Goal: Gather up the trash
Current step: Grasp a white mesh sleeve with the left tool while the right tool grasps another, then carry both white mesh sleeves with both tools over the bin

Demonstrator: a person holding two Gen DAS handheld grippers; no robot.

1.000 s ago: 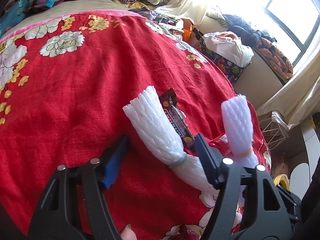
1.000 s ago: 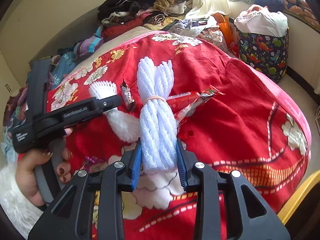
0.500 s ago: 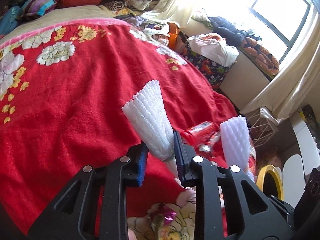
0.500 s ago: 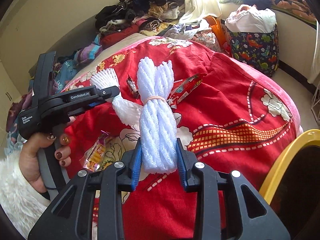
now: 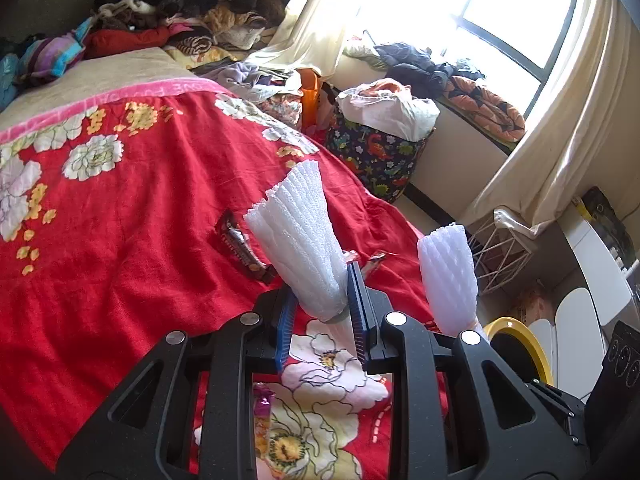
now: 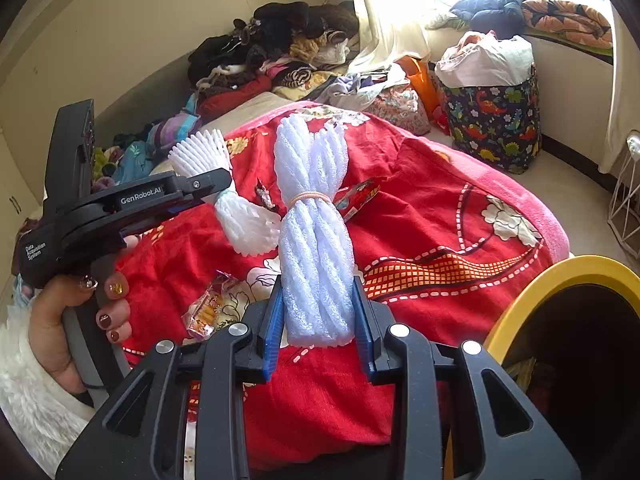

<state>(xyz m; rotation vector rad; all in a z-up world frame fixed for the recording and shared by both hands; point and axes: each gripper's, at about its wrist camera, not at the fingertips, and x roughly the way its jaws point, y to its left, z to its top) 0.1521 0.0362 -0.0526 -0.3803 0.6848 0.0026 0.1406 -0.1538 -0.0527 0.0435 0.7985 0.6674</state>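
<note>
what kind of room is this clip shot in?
Most likely a bedroom in a home. A bed with a red flowered blanket fills the view, clothes are heaped at its far end, and a curtained window with a full fabric laundry basket below it stands beside the bed.

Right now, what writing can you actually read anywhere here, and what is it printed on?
"GenRobot.AI": on the side of the left gripper, seen from the right wrist.
"Data Acquisition System": on that gripper's rear body.
Pink blanket border: woven letters, too distorted to read.
Dark snack wrapper, red snack wrapper, orange candy wrapper: print too small or blurred.
</note>
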